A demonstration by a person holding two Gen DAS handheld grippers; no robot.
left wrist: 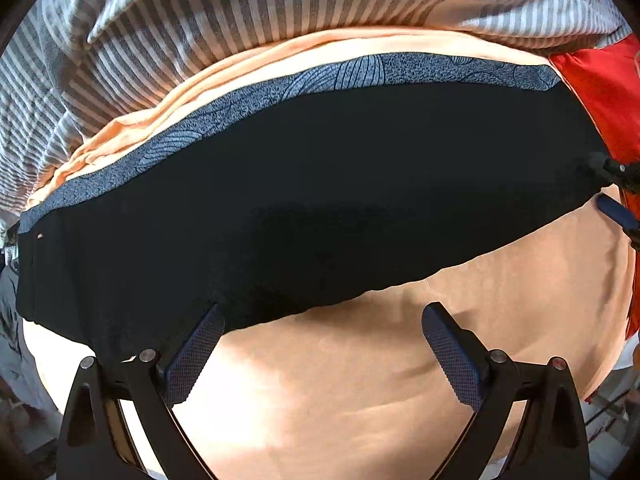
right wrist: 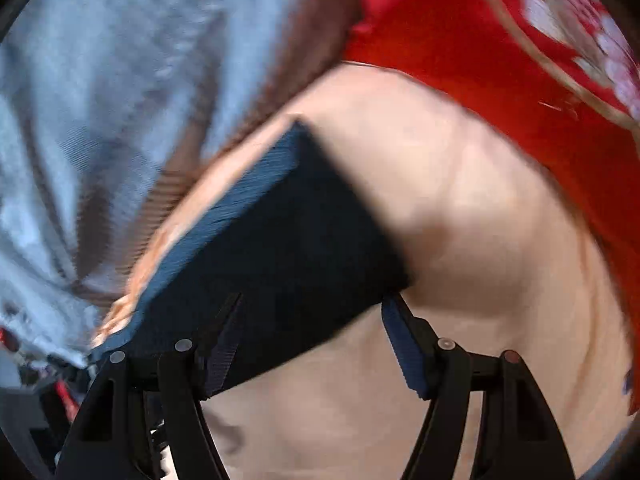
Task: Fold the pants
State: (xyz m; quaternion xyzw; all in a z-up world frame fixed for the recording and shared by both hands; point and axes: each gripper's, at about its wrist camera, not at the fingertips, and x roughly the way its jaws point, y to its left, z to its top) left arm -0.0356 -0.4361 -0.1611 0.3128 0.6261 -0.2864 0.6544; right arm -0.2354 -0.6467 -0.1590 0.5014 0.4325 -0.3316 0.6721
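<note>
The black pants (left wrist: 304,208) lie flat across a peach sheet (left wrist: 360,392), with a grey-blue patterned band (left wrist: 280,92) along their far edge. My left gripper (left wrist: 324,316) is open, just at the pants' near edge, its left fingertip over the cloth. In the blurred right wrist view the pants' end (right wrist: 288,264) lies between the jaws of my right gripper (right wrist: 316,300), which is open; its left finger rests over the cloth. The right gripper's fingers (left wrist: 616,208) show at the pants' right end in the left wrist view.
A grey-and-white striped blanket (left wrist: 200,20) is bunched beyond the pants. A red patterned cloth (left wrist: 600,92) lies at the right, also in the right wrist view (right wrist: 500,60). Pale blue-grey fabric (right wrist: 100,100) fills that view's left side.
</note>
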